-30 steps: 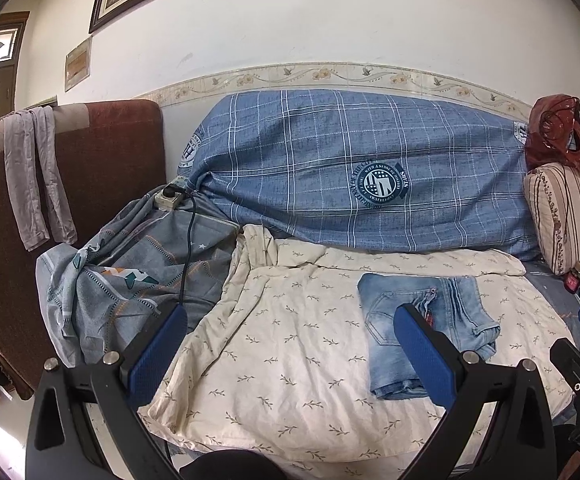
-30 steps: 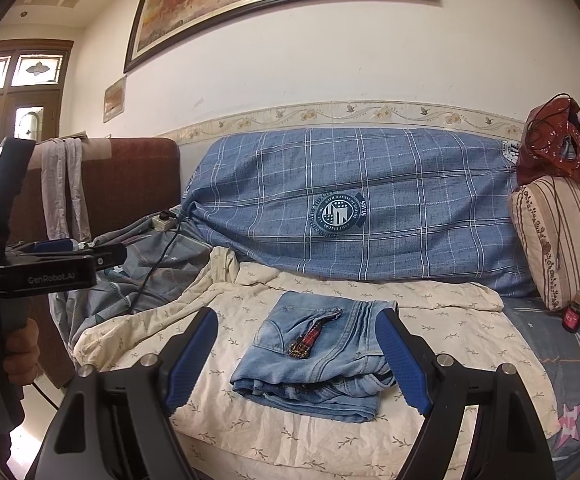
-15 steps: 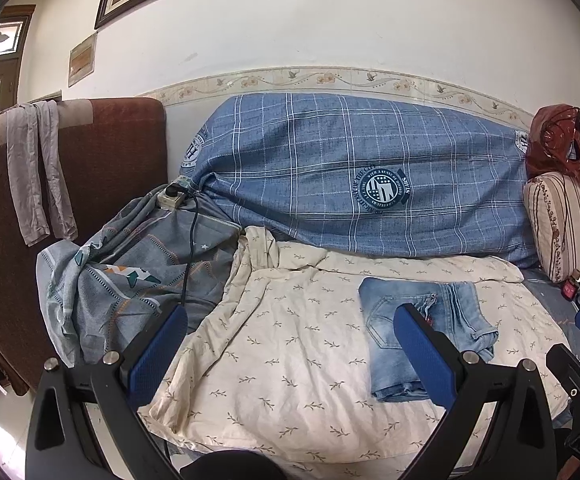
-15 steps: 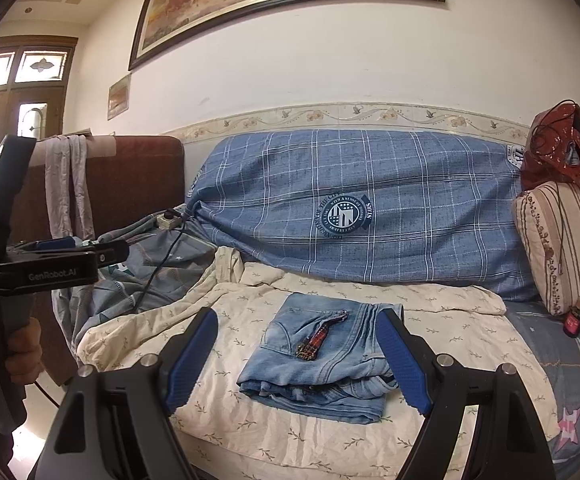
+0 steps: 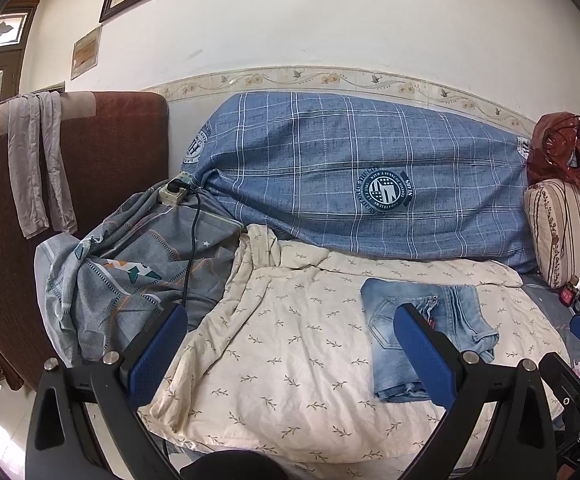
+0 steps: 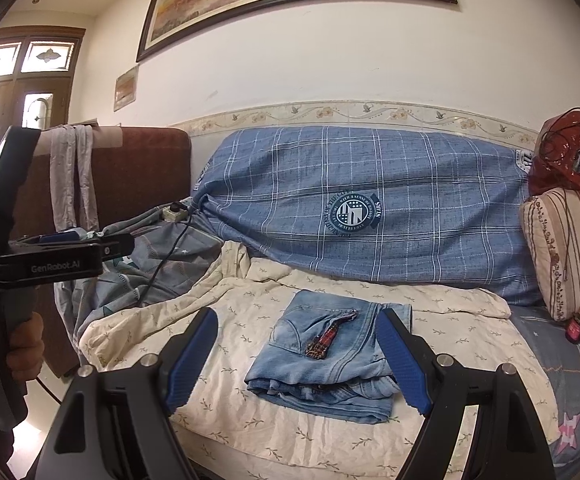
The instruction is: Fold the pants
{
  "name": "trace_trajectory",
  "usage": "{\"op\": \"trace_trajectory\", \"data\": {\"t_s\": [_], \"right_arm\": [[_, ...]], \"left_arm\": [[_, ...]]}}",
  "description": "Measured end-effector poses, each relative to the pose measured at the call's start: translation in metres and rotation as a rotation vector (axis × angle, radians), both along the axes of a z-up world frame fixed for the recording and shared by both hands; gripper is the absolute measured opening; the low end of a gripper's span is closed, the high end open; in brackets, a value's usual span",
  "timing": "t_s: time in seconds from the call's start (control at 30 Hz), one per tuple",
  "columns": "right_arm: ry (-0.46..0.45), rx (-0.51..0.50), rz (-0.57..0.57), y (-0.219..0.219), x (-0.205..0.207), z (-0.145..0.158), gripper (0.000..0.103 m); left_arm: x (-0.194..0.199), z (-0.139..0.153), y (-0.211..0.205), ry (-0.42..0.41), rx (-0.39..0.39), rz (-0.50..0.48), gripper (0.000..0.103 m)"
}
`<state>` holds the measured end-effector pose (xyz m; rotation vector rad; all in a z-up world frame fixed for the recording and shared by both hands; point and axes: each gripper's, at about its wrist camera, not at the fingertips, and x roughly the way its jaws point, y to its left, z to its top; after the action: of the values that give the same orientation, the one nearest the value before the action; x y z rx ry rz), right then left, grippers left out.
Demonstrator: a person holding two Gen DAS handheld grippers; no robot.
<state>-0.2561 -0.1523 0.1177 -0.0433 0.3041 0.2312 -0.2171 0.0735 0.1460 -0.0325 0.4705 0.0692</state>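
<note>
Taking the cream leaf-print sheet (image 5: 290, 344) as our landmark, we start at its far left, where a brown headboard (image 5: 102, 152) stands with a grey cloth (image 5: 38, 160) hanging over its top. Between the headboard and the sheet lies a rumpled grey patterned blanket (image 5: 130, 272). A power strip (image 5: 172, 194) sits at the blanket's upper edge, and a black cable (image 5: 192, 240) trails from it down across the blanket.

Our left tool (image 5: 290, 354) hangs in front of the sheet's left half, blue pads spread wide with nothing between them. In the right wrist view our left hand (image 6: 22, 344) grips its handle, off the sheet's left edge.

Behind the sheet a blue checked cover (image 5: 349, 176) leans along the wall.

The folded denim pants (image 6: 329, 356) lie flat on the sheet's right half, a small red plaid tag (image 6: 325, 338) resting on top. Our right tool (image 6: 295, 360) is held wide apart, one pad on each side of the pants in its own view, gripping nothing and clear of the fabric.

Right of the sheet stands a striped cushion (image 5: 565, 232), with a dark red bag (image 5: 557, 152) on top.
</note>
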Motion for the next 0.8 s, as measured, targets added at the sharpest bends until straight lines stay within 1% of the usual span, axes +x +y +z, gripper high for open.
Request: {"op": "trace_trajectory", "data": {"t_s": [0.37,0.57,0.8], "right_arm": [[0.009,-0.029,0.009,0.012,0.004,0.0,0.084],[0.019,-0.031,0.017,0.018,0.009,0.002,0.084],[0.037,-0.063,0.037,0.032,0.02,-0.003,0.084]], "left_arm": [[0.002,-0.004,0.006,0.002,-0.01,-0.008,0.103],[0.004,-0.005,0.013,0.001,-0.027,-0.011,0.103],[0.01,-0.01,0.024,0.007,-0.05,0.006,0.103]]}}
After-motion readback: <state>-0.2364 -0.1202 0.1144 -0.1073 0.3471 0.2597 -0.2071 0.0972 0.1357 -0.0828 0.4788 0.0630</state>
